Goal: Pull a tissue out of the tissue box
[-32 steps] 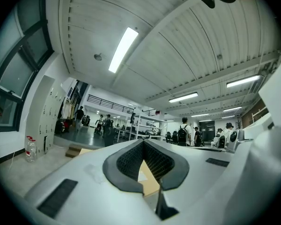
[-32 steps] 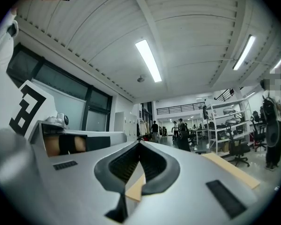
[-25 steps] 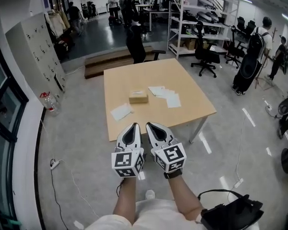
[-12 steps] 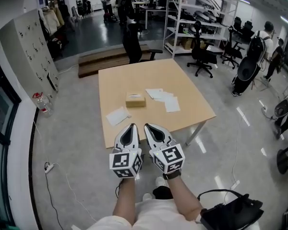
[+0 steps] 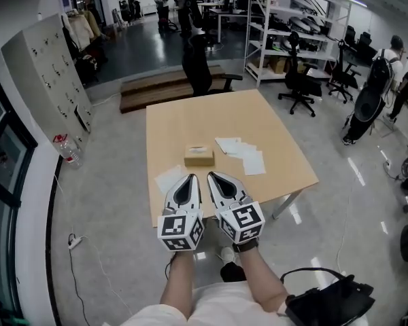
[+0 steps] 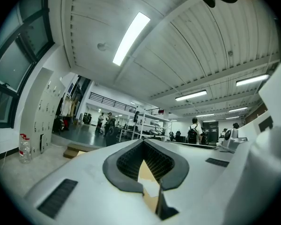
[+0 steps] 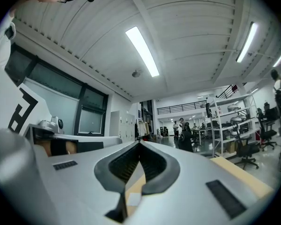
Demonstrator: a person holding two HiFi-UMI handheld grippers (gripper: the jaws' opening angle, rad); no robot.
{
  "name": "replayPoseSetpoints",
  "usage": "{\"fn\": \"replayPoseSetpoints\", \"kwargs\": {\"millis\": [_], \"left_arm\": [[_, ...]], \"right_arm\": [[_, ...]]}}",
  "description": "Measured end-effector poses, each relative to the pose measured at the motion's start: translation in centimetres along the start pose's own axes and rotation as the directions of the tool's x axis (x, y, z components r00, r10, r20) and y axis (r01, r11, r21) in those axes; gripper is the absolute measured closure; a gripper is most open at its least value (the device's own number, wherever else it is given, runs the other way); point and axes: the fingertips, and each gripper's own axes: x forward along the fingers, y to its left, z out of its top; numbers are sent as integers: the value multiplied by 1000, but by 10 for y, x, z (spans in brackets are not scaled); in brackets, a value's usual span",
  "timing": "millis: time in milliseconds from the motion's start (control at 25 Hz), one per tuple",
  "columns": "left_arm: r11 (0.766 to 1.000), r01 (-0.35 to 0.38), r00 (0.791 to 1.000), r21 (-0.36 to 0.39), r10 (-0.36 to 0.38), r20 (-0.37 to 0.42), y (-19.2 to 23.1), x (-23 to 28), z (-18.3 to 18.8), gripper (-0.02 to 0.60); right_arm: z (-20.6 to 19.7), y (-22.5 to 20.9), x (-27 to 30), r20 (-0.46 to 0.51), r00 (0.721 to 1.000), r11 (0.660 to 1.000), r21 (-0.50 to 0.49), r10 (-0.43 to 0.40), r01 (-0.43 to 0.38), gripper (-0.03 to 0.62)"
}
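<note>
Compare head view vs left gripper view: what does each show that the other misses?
Head view only: the tissue box on top of the table, the person's forearms, and a black bag on the floor.
Left gripper view only: the ceiling lights, plus a close look along the left gripper, jaws shut tip to tip with nothing held.
Both: the table (only a sliver through the jaw gap in the left gripper view), the lockers, the water bottle and the shelving.
</note>
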Motion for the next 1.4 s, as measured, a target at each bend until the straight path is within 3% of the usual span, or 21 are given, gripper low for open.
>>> {"fn": "replayPoseSetpoints", "kwargs": {"millis": [240, 440, 840, 1120, 1400], "left_arm": [[1000, -5, 1000, 22, 4, 22, 4, 74, 11, 581], [993, -15, 1000, 116, 12, 23, 1, 124, 13, 581], [995, -72, 997, 72, 71, 11, 31, 197, 0, 581], [991, -121, 992, 59, 123, -26, 69, 211, -11, 581], [994, -108, 992, 22, 109, -57, 118, 249, -21, 581]], "right_arm": [[15, -54, 45, 33, 999, 1000, -10, 27, -27, 592], [17, -105, 75, 50, 999, 1000, 12, 15, -16, 592], [7, -166, 131, 48, 998, 998, 32, 46, -47, 592], [-13, -163, 173, 5, 996, 994, 69, 83, -84, 592], [-28, -159, 230, -32, 995, 994, 61, 90, -88, 592]]}}
